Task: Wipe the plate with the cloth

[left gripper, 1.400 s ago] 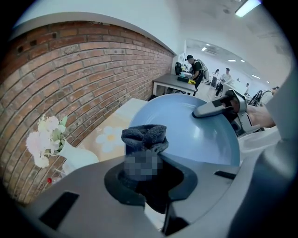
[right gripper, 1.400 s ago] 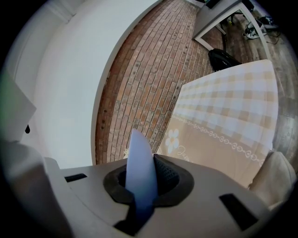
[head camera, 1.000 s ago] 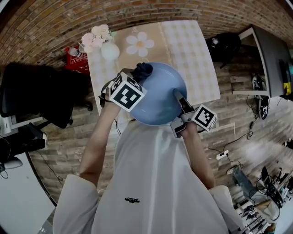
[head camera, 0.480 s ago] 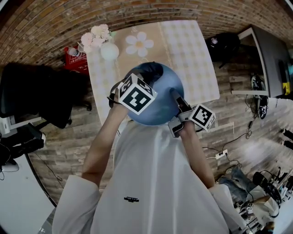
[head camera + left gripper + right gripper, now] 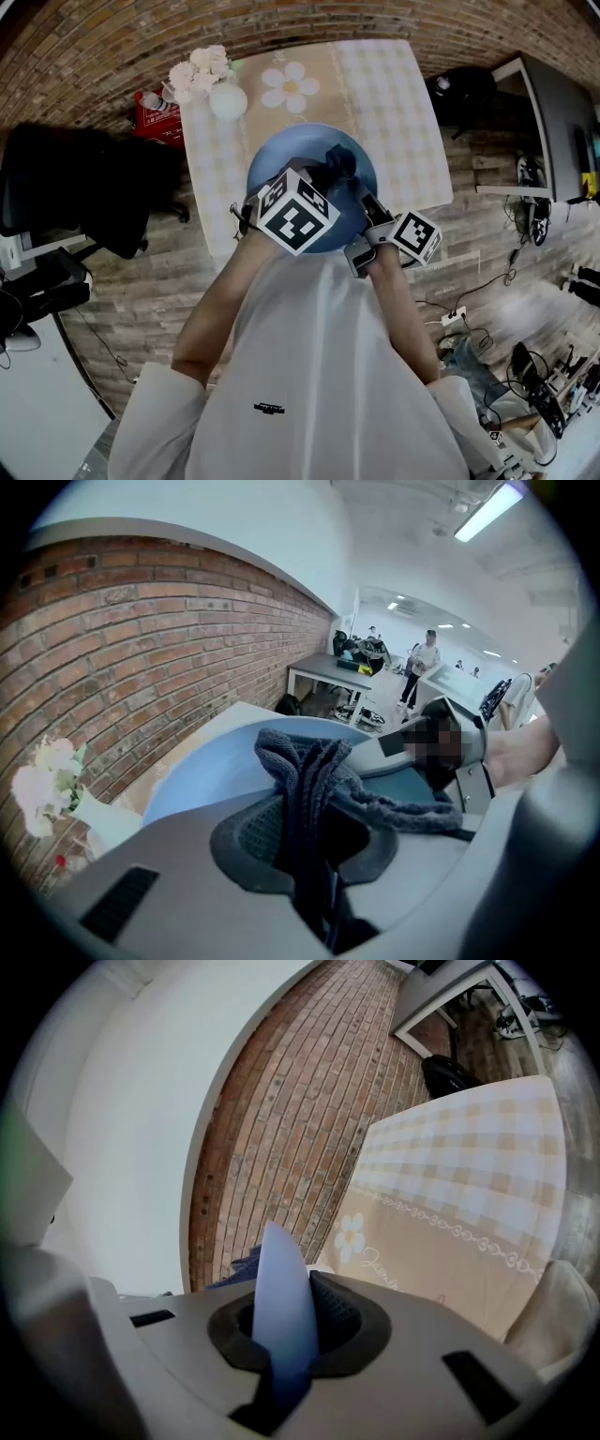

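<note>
A light blue plate (image 5: pixel 291 159) is held up above the table, between me and the tabletop. My right gripper (image 5: pixel 364 208) is shut on the plate's (image 5: pixel 283 1307) near right rim, which shows edge-on between its jaws. The left gripper (image 5: pixel 328 178) is shut on a dark blue cloth (image 5: pixel 305 780), bunched and pressed against the plate's (image 5: pixel 211 761) face. In the head view the cloth (image 5: pixel 339 163) sits at the plate's right half, close to the right gripper.
Below stands a table with a checked cloth (image 5: pixel 384 94) bearing a daisy print (image 5: pixel 290 86). A white vase of pale flowers (image 5: pixel 221 89) is at its far left. A red box (image 5: pixel 155 122) and black chair (image 5: pixel 84 197) are left; a desk (image 5: pixel 553 112) is right.
The left gripper has carried the cloth across the plate's face from its far left rim toward the right. The right gripper and plate have stayed nearly still.
</note>
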A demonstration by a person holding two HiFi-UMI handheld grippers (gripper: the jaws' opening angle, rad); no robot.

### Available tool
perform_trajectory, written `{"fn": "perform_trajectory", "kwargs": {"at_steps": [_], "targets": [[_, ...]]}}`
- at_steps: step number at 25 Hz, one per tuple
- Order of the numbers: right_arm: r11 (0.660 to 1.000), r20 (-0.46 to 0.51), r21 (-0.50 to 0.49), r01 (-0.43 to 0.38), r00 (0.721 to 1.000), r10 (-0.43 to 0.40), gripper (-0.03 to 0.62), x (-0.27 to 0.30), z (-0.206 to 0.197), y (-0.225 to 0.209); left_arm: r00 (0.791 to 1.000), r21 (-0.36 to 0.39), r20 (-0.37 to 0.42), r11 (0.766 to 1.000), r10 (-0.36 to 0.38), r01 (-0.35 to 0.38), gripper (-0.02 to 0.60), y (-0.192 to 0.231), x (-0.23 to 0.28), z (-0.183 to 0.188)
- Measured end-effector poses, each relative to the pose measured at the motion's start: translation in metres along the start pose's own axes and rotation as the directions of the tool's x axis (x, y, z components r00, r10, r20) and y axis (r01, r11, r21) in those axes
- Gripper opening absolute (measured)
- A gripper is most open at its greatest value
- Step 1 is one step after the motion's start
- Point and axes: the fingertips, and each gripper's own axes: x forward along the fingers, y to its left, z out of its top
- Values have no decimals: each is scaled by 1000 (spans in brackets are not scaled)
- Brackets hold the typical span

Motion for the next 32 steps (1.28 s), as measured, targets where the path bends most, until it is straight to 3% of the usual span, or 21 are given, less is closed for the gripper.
{"fn": "perform_trajectory", "kwargs": {"at_steps": [14,20,32], "targets": [[1000,22,17,8,1000,-8,58,5,15,-4,995,-55,3,994,-96,96,61,-39,2,-6],[1000,2,19,-17,1000,17,58,11,5,-1,996,-66,-12,994,-85,84,61,-32,-3,-20],[999,5,28,-35,999,35,58,15,-1,8,998,-112,-50,993,29,-34,61,12,-27,-49]]}}
